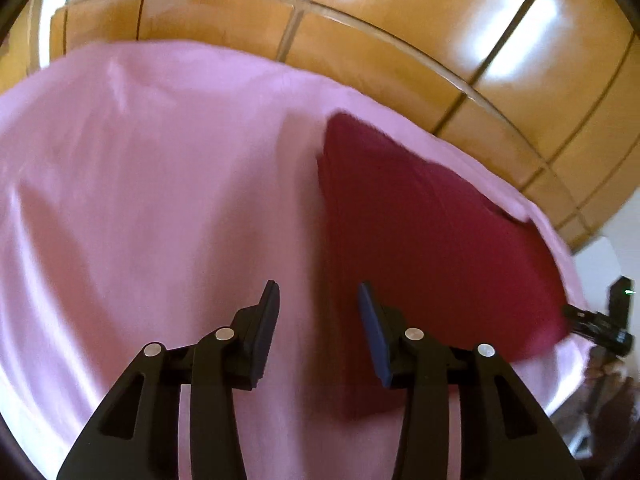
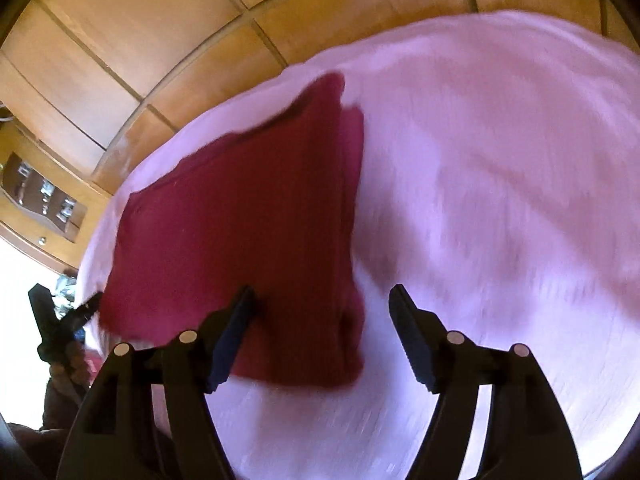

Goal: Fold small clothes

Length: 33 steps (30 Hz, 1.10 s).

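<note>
Maroon cloth point(image 1: 432, 240) lies folded into a compact wedge on the pink sheet point(image 1: 140, 200), toward the side of the bed nearest the wooden wardrobe point(image 1: 400, 40). In the right wrist view the same cloth point(image 2: 240, 232) shows stacked edges along its right side, so it seems already doubled over at least once; the blur hides finer seams.

Both tools are empty. The left gripper point(image 1: 318, 308) hangs over the sheet with its jaws apart, one finger over the pink, the other over the near edge of the cloth, and nothing is between them. The right gripper point(image 2: 322, 312) is spread wider, and the near right corner of the cloth sits in the gap below it; whether the fingers touch the fabric I cannot tell.

By its look the garment is light, soft and limp, a knit or brushed weave with some grip and no stiffness. It should sag and unfold if lifted by one layer. The safer hold is probably at the corners of the layered edge, pinching all the layers together, one gripper per corner. The sheet beneath is also soft and loose, so a deep pinch may catch it too. Nothing here is fragile.
</note>
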{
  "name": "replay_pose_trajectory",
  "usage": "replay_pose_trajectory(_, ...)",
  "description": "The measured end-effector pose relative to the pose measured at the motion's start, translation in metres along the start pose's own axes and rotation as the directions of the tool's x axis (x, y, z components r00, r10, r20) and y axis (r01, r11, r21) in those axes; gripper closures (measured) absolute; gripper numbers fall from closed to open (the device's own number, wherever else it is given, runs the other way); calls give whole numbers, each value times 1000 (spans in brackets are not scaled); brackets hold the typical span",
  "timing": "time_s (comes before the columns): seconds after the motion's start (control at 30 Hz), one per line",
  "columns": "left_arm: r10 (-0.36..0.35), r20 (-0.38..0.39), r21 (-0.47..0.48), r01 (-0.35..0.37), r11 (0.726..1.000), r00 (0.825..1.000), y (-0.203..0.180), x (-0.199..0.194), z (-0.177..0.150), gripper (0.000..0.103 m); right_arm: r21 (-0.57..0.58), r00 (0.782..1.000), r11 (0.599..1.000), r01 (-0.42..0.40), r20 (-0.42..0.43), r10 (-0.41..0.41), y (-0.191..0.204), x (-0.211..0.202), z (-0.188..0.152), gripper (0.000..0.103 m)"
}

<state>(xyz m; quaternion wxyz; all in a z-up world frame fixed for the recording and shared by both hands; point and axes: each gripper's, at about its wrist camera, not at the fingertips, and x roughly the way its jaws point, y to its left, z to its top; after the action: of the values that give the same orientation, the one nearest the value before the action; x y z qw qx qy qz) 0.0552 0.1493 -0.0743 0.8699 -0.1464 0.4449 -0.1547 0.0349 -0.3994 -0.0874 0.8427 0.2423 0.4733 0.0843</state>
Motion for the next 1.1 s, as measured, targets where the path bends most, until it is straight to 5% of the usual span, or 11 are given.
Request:
replay_pose_trajectory(0.07,-35,9,-9,35,999,999,-1,-9,-18,48,14,1000,1000,-12,-5,12,0,1,-11,34)
replay_pose_trajectory(0.2,-60,7,-27,60,998,998,-5,-6,-40,49,29,1000,1000,-6,-6,6,4,12,-16,63)
replay_pose_trajectory(0.27,-56,4,-32,56,998,998,-7,5,-37,67,23,1000,1000,-6,-1,6,9,13,-14,77)
replay_pose_trajectory(0.3,-67,-9,-36,67,997,998,-7,8,-34,84,16,1000,1000,2,2,-2,12,12,-13,83)
replay_pose_trajectory(0.43,-49,-6,64,49,997,999,-24,-2,-28,93,-46,999,999,5,51,-3,24,-18,-11,90)
replay_pose_trajectory(0.57,-74,-23,105,76,992,997,-23,-26,-36,93,-116,1000,993,0,30,4,28,-44,-27,90)
replay_pose_trajectory(0.8,-47,-98,72,54,996,994,-20,-25,-66,90,-70,996,997,36,-75,-41,13,-15,-56,87)
replay_pose_trajectory(0.83,-51,-79,61,56,997,996,-19,-30,-61,82,-69,997,997,30,-71,-35,14,-15,-54,85)
replay_pose_trajectory(0.9,-72,-40,31,73,997,997,-12,-41,-50,64,-95,997,994,49,-48,-54,17,-20,-47,61)
replay_pose_trajectory(0.93,-74,-9,12,74,997,997,-8,-46,-46,54,-101,998,993,59,-23,-62,17,-23,-41,58)
replay_pose_trajectory(1.1,-42,56,-32,44,999,998,-4,-31,-9,54,-75,987,988,133,96,-125,16,-24,2,49)
